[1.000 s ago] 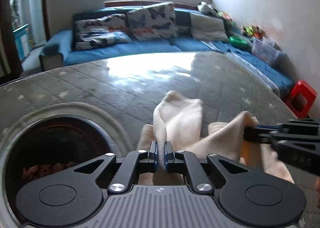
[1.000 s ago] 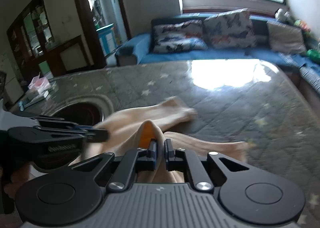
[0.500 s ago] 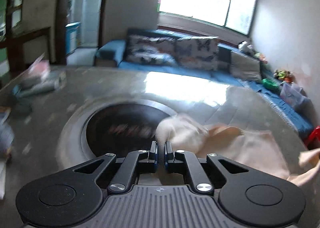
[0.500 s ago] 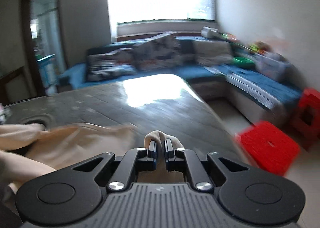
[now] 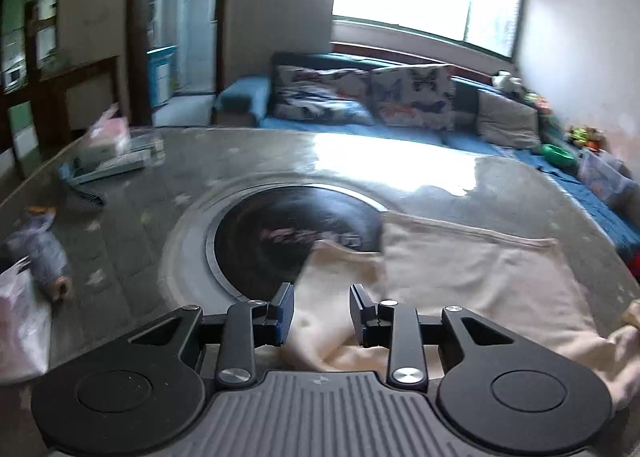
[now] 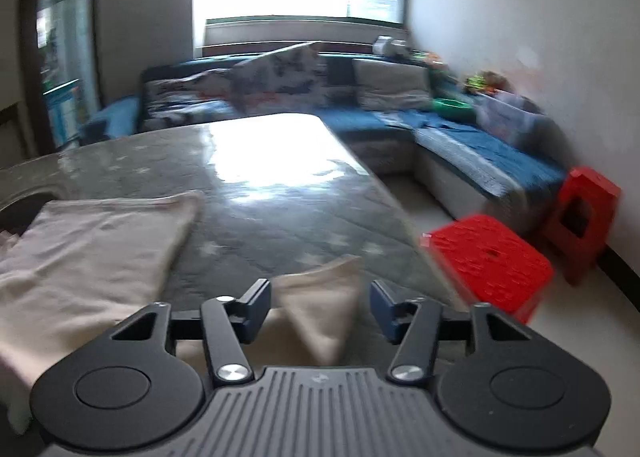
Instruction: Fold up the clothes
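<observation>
Cream cotton, the garment [image 5: 460,281] lies spread on the grey quilted table [image 5: 280,161], one corner lapping over the dark round inset [image 5: 288,237] sunk into the tabletop. Taking that inset as the landmark, the cloth's body runs away from it toward the table's sofa-side edge; the right wrist view shows the broad flat part [image 6: 92,249] beside the inset and a pointed flap [image 6: 320,297] farther out, near the table edge above the red stool [image 6: 492,261].

The left gripper [image 5: 322,313] hovers just this side of the inset with its jaws parted, a fold of cloth lying between them but not pinched. The right gripper [image 6: 320,307] stands wider apart, over the pointed flap, and grips nothing either. Spreading a garment flat like this, I judge, gives clean edges to fold along, and the two grippers sit at opposite ends so each can take a corner. Whether the piece is laid out for folding or part-folded, the blur does not settle.

Beyond the inset lie packets and papers [image 5: 112,153] and a small bundle [image 5: 44,253]; behind the table, a blue sofa [image 5: 360,125].
</observation>
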Available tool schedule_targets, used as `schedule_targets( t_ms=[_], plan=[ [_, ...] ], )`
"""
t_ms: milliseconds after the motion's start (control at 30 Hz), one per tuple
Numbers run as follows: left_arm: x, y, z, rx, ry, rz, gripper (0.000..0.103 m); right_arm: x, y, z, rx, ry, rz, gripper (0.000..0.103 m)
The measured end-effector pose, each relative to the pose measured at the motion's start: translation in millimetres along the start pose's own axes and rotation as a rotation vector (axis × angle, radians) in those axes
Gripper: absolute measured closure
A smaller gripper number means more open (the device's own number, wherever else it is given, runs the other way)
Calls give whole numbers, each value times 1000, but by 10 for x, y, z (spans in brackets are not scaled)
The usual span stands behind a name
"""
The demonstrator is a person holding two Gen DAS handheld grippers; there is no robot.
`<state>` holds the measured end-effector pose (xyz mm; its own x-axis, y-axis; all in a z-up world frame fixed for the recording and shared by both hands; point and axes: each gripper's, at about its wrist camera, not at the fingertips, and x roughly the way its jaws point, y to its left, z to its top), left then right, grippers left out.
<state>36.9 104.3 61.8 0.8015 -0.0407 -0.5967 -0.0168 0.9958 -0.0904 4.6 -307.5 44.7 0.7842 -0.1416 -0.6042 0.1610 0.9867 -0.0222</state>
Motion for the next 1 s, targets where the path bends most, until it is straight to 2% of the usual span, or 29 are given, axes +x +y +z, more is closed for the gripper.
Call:
schedule_targets(
  t_ms=[167,400,500,600,733,1000],
  plan=[
    [171,-280,-52,49,63,-93,70,134,356,38,-70,37,135,38],
    [464,-573,-191,115,152,-179,70,428,682,78,-106,96,241,39],
    [578,-650,-233,140,176,-186,70,580,769,105,-107,125,272,46],
    [672,-664,-276,152,195,-176,70,732,849,133,-106,151,298,59],
    [711,-645,-279,154,180,-175,70,871,909,210,-118,143,289,74],
    [846,-631,-201,155,164,-142,70,1153,1025,420,-121,135,269,88]
  ],
)
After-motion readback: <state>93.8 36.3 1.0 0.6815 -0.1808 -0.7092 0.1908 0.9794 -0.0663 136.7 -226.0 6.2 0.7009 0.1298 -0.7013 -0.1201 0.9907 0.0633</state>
